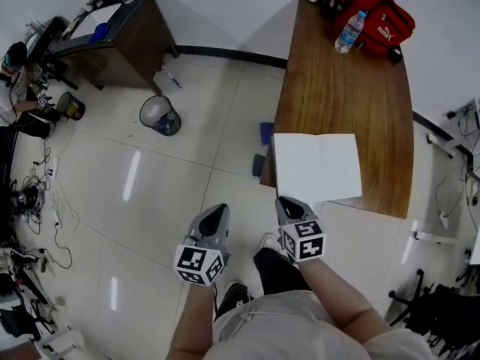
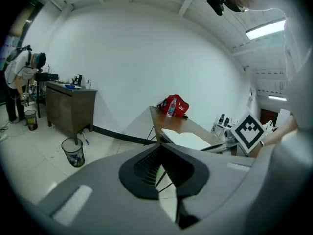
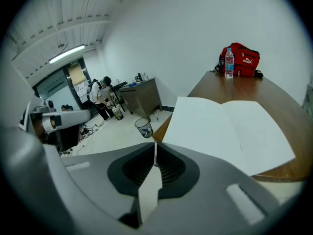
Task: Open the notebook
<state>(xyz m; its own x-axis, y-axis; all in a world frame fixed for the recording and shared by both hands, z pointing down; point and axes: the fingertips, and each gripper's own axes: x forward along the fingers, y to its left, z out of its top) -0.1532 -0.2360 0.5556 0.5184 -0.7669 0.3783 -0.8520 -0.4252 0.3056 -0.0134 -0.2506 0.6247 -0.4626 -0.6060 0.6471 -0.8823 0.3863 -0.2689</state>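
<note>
The notebook (image 1: 316,167) lies open on the near end of the brown wooden table (image 1: 352,88), two blank white pages up; it also shows in the right gripper view (image 3: 230,131) and, edge-on, in the left gripper view (image 2: 188,140). My right gripper (image 1: 287,203) (image 3: 155,153) hangs just short of the notebook's near left corner, off the table, jaws shut on nothing. To its left, over the floor, my left gripper (image 1: 215,214) (image 2: 160,153) is also shut and empty.
A red bag (image 1: 379,13) and a water bottle (image 1: 349,32) stand at the table's far end. On the tiled floor are a mesh bin (image 1: 160,115) and a blue thing (image 1: 266,132). A dark desk (image 1: 120,36) and a person (image 1: 15,58) are far left.
</note>
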